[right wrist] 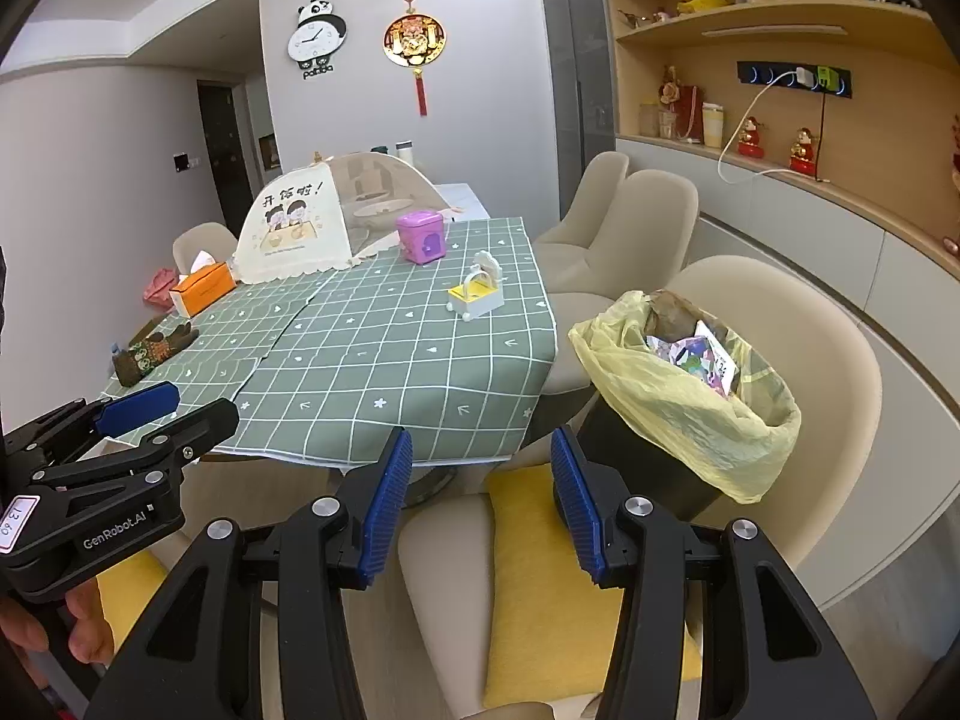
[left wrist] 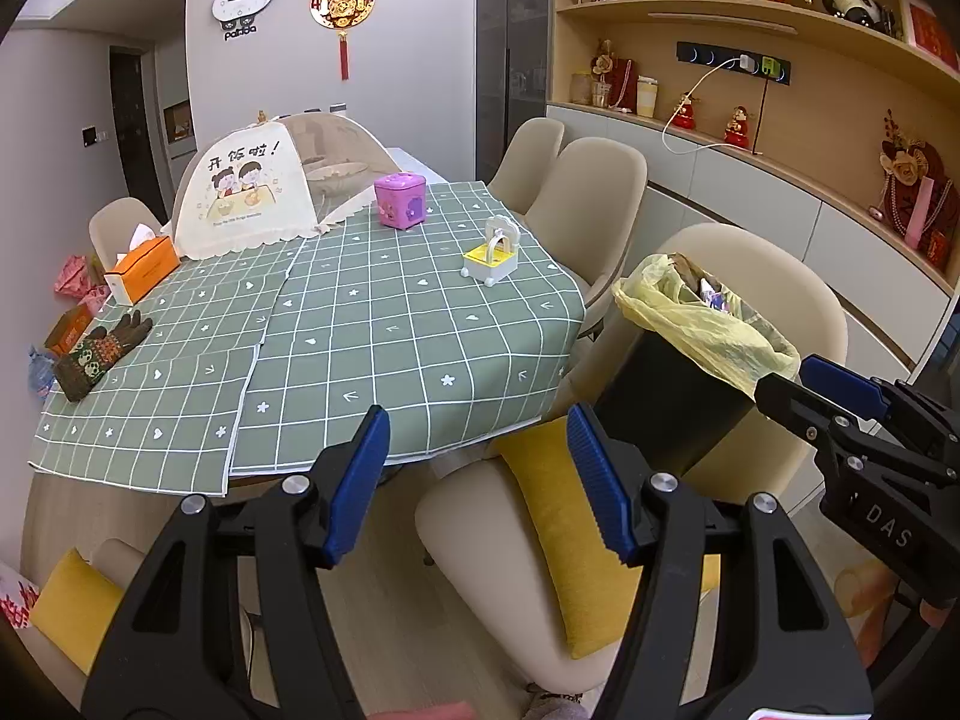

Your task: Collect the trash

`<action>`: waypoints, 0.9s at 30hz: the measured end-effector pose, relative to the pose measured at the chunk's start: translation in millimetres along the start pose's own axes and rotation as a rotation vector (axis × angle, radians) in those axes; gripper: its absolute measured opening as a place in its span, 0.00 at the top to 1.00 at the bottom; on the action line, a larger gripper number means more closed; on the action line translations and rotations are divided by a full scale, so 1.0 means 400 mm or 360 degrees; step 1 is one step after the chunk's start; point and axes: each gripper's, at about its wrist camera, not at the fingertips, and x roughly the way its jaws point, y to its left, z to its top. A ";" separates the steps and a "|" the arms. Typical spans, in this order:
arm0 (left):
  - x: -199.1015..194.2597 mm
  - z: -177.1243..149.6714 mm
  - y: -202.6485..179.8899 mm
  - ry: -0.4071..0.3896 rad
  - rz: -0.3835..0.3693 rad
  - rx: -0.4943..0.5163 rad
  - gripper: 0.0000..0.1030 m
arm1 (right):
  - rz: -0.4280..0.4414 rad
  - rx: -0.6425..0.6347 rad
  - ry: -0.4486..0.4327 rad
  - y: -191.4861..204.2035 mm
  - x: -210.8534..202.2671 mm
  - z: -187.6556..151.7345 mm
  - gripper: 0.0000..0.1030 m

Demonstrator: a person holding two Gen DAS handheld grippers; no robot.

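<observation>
Now your green checked tablecloth (left wrist: 372,324) sits near the bin (right wrist: 690,414); left gripper (left wrist: 480,480) and right gripper (right wrist: 480,498) gape empty; only the right view shows trash (right wrist: 702,357) clearly.

I am facing a dining table (left wrist: 336,324) draped in a green checked cloth, with beige chairs (left wrist: 591,204) standing along its right side. A yellow cushion (right wrist: 540,594) is lying on the nearest chair (right wrist: 444,588) below me. A panda clock (right wrist: 317,36) and a red knot ornament (right wrist: 415,42) are hanging on the pale grey wall (right wrist: 492,60) beyond. Wooden shelves (left wrist: 738,18) holding figurines are curving along my right, above pale cabinets (left wrist: 780,210). Even indoor light is filling the room.
</observation>
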 end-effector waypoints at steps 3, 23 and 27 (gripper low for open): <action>0.002 0.000 -0.001 0.0001 0.0000 0.0001 0.43 | 0.0001 0.0000 0.0003 -0.001 0.002 0.001 0.56; 0.013 -0.001 0.015 0.0012 0.0005 -0.0027 0.43 | -0.0003 0.0005 0.0016 0.002 0.017 0.004 0.56; 0.014 -0.001 0.016 0.0013 0.0005 -0.0027 0.43 | -0.0003 0.0004 0.0017 0.004 0.018 0.005 0.56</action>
